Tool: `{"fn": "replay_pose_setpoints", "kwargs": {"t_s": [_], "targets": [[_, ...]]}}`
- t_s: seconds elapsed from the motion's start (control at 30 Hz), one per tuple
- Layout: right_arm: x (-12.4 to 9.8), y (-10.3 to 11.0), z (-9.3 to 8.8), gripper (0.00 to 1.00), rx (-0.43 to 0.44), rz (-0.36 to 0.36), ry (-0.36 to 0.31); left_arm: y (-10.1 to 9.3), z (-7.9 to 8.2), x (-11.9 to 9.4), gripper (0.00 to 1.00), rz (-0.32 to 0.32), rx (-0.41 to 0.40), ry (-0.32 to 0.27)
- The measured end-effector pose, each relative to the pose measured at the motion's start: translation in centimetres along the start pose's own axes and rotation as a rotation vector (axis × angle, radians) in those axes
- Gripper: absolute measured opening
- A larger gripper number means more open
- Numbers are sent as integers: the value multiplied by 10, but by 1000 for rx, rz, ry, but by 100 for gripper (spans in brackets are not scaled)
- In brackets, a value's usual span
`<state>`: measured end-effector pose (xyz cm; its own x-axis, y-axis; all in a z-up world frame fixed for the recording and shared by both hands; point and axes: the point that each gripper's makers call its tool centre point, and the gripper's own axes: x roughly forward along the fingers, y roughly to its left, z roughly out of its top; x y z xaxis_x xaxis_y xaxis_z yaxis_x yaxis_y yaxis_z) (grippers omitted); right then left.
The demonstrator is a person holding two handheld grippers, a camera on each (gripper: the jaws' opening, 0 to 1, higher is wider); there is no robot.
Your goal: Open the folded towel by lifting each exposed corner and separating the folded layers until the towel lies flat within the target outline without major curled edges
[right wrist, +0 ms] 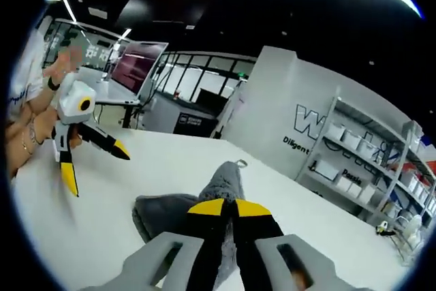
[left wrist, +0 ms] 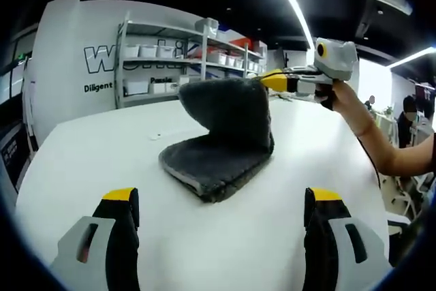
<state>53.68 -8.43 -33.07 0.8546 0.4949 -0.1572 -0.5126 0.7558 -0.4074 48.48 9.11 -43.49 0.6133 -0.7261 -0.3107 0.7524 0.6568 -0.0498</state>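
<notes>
A dark grey towel [left wrist: 216,158] lies folded on the white table [left wrist: 102,148]. Its top layer stands up like a flap, pinched at the upper corner by my right gripper [left wrist: 267,81], which comes in from the right in a person's hand. In the right gripper view the same jaws [right wrist: 229,210] are shut on the raised grey cloth [right wrist: 227,178], with the rest of the towel [right wrist: 160,210] on the table below. My left gripper [left wrist: 222,200] hangs wide open just short of the towel's near edge, holding nothing. From the right gripper view it [right wrist: 95,165] shows at the left, spread open above the table.
The round white table reaches its edge [left wrist: 41,168] at the left. Behind it stand metal shelves [left wrist: 157,52] with white bins and a white wall with lettering. A person's forearm [left wrist: 385,144] crosses the table's right side. Desks and monitors [right wrist: 139,66] stand farther back.
</notes>
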Motion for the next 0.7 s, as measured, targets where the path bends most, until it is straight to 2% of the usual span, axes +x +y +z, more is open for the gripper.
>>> {"fn": "replay_pose_setpoints", "kwargs": {"t_s": [0.2,0.27,0.33,0.47,0.7], "targets": [[-16,-18,-7,0,31,-34,-15,1,-1,-1,100,5,0,5],[-23,-27,-11,0,25,-73,-18,1,-1,0,100,4,2,8],[-30,-40,-18,0,15,-113,-4,1,-2,1,100,5,5,14],[-40,-57,-31,0,25,-149,16,0,-4,1,100,6,6,21],[-52,-80,-67,0,64,-208,74,3,-4,0,100,12,2,21]]}}
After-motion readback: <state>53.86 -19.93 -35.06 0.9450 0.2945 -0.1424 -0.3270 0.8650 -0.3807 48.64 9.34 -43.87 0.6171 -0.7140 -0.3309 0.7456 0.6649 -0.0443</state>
